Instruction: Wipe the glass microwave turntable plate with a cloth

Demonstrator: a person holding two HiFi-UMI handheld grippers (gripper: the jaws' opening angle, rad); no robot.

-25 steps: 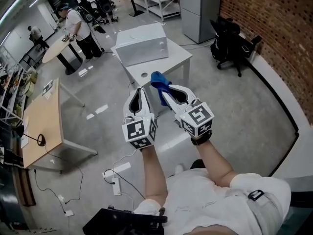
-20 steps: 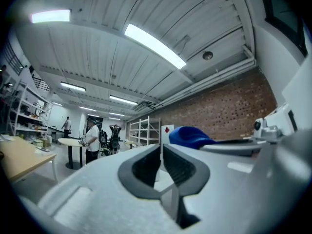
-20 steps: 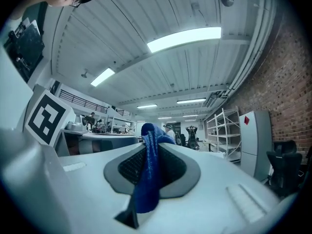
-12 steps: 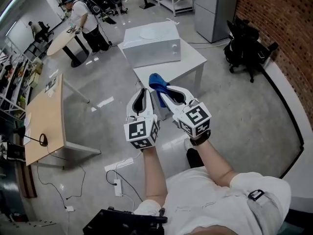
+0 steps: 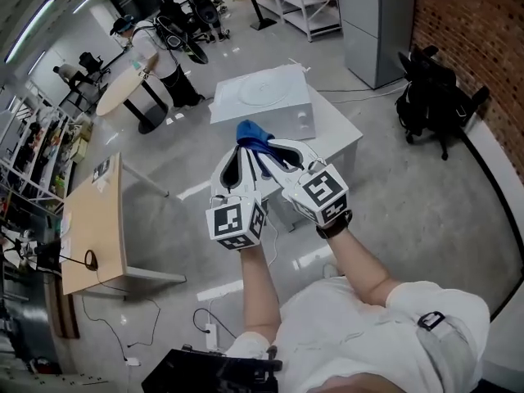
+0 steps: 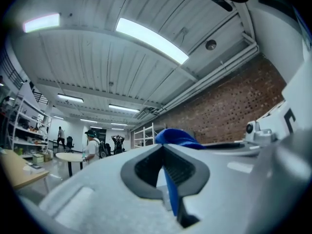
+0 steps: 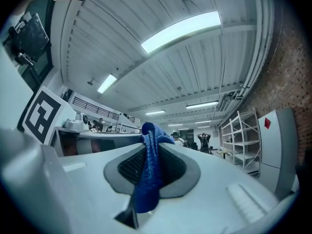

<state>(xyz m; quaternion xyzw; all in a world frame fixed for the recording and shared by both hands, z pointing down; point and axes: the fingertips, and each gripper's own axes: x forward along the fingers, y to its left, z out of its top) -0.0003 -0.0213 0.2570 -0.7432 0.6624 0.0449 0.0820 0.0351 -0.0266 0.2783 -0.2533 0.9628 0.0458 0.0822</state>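
Blue cloth is pinched in the right tool, probably so it is ready to wipe. The left tool beside it has its jaws together, seemingly empty. The plate lies well ahead of both tips, atop the microwave.

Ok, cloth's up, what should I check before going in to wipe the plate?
1. Cloth pinched in right gripper: ok.
2. Left gripper free: cannot tell; jaws together, blue in their seam.
3. Plate found, lying on top of microwave: ok.
4. Plate's top bare: ok.
5. Grippers within reach of plate: not ok, both held up short of the table.
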